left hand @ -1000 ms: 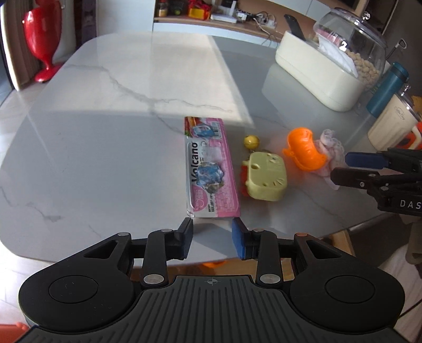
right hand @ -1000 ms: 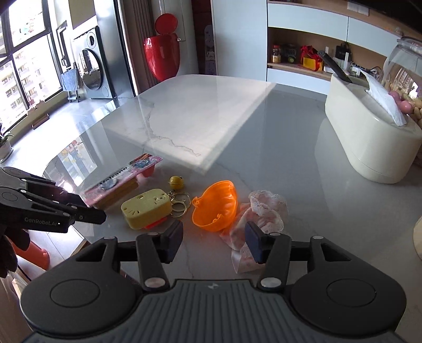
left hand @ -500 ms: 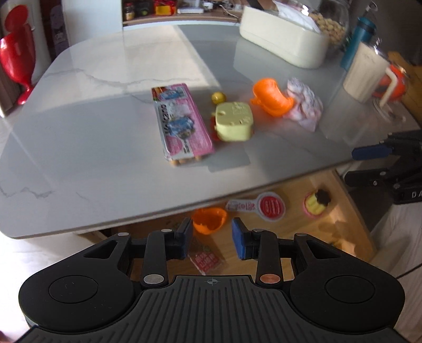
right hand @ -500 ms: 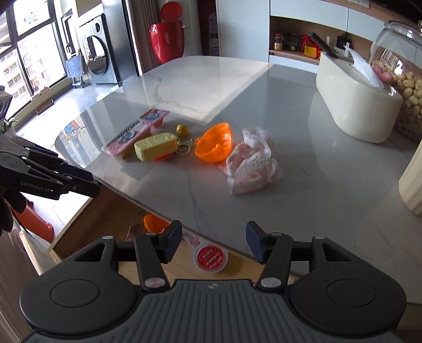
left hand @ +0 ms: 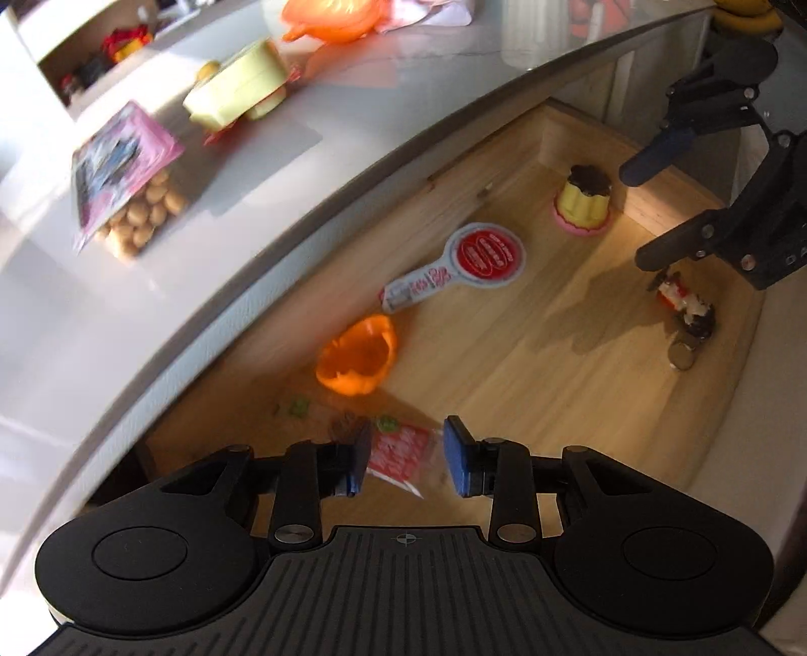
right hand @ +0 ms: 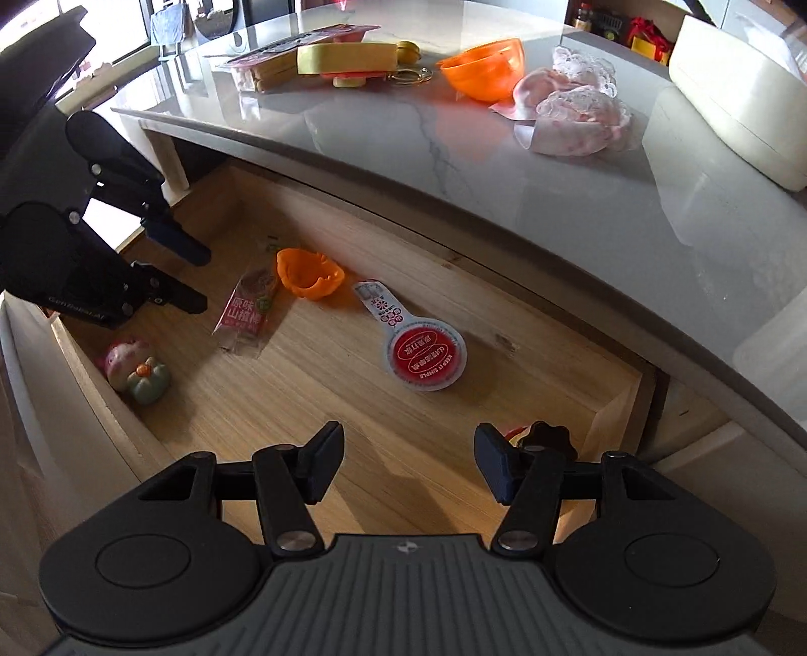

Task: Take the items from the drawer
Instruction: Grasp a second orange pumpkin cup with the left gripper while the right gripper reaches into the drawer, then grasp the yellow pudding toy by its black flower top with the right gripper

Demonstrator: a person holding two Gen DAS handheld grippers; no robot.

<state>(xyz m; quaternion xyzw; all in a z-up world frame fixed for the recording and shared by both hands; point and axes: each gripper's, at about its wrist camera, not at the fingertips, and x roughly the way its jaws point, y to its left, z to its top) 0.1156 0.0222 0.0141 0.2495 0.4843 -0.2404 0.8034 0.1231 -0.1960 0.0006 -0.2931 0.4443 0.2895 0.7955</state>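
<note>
Both claws reach into the open wooden drawer point(right hand: 353, 383) under the glossy marble tabletop point(right hand: 580, 202).

The left gripper point(left hand: 406, 461) hangs with jaws apart over a crinkly red snack packet point(left hand: 401, 454), not touching it. The right gripper point(right hand: 408, 467) is empty, its jaws opening above bare wood. On the pale grained floor lie a soft orange cup point(right hand: 307, 275), a round red-lidded sauce tub point(right hand: 423, 358) and a fluted yellow pudding toy point(left hand: 582, 202) at the far right.

Sunlit marble tabletop point(right hand: 504, 166); window point(right hand: 126, 25) behind, prob. glass.
</note>
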